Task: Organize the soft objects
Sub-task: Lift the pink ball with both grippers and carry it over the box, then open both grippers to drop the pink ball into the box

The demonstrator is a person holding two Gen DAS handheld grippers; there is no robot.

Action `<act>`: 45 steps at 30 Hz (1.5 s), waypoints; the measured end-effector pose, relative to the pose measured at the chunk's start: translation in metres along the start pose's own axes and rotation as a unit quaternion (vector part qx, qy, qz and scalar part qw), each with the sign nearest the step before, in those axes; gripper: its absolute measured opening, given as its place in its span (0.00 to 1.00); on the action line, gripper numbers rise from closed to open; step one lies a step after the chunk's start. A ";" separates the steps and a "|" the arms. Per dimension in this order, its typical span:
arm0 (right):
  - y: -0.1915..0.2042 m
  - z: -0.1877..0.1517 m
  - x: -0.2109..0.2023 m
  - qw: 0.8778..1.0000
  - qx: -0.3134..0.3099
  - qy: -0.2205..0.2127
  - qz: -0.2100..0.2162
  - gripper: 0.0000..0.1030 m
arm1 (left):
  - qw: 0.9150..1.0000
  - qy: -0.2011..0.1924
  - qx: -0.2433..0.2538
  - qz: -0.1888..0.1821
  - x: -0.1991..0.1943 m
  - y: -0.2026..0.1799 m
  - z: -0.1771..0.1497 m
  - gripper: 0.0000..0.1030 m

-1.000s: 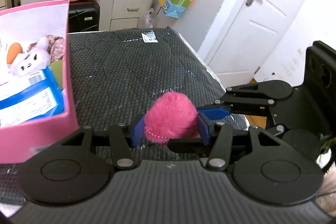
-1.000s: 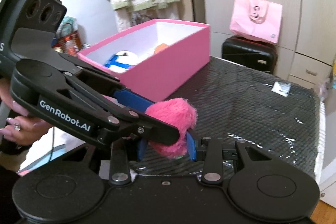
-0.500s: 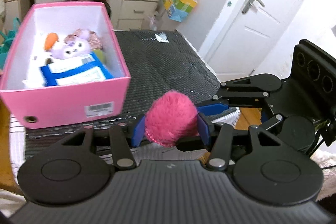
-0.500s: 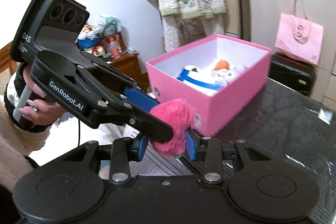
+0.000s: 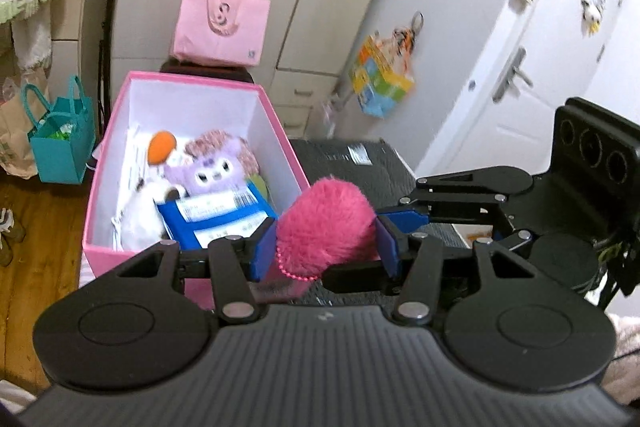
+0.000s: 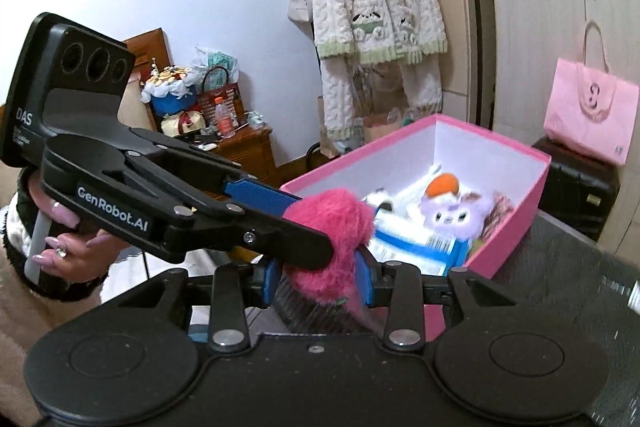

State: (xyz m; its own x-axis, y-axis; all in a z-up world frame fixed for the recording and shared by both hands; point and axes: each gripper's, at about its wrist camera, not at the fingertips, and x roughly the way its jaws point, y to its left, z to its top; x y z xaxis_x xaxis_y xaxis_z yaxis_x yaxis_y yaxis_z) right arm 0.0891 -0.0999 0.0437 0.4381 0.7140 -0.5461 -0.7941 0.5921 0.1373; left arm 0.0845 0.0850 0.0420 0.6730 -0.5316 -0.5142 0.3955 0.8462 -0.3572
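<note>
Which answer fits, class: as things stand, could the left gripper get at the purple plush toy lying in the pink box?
Probably not yet. The left gripper is shut on the pink pompom, which the right gripper clamps too. The pink box is open-topped, and the purple plush toy lies uncovered, so freed jaws could likely reach it.

Pink tote bag [image 5: 219, 27] atop black suitcase [image 6: 576, 187] (wardrobe behind).

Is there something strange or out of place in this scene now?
Both grippers, left and right, clamp the same pink pompom at once. Its bead chain dangles loose below.
</note>
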 end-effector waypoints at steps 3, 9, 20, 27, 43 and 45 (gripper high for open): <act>-0.009 0.012 0.012 1.000 0.003 -0.007 -0.009 0.42 | 1.000 -0.017 0.002 0.008 0.008 0.011 0.013 0.49; -0.037 0.045 0.045 0.999 0.013 -0.019 -0.037 0.42 | 0.998 -0.051 0.010 0.034 0.030 0.031 0.047 0.47; -0.098 0.089 0.118 0.995 0.004 0.029 -0.093 0.42 | 0.997 -0.020 -0.045 0.057 0.106 0.092 0.100 0.46; -0.125 0.093 0.153 0.995 0.011 0.069 -0.076 0.42 | 0.993 0.012 -0.082 0.081 0.136 0.117 0.104 0.46; -0.150 0.088 0.184 0.988 0.000 0.103 -0.117 0.47 | 0.987 0.003 -0.095 0.129 0.144 0.125 0.103 0.50; -0.150 0.086 0.177 0.987 -0.001 0.096 -0.130 0.47 | 0.988 -0.001 -0.089 0.124 0.138 0.122 0.101 0.51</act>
State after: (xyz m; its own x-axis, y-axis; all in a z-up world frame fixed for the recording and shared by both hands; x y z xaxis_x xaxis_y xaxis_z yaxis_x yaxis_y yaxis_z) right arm 0.3222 -0.0300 -0.0029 0.5394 0.4531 -0.7097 -0.6660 0.7453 -0.0304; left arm 0.2888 0.1184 0.0066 0.7363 -0.3089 -0.6020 0.1025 0.9304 -0.3520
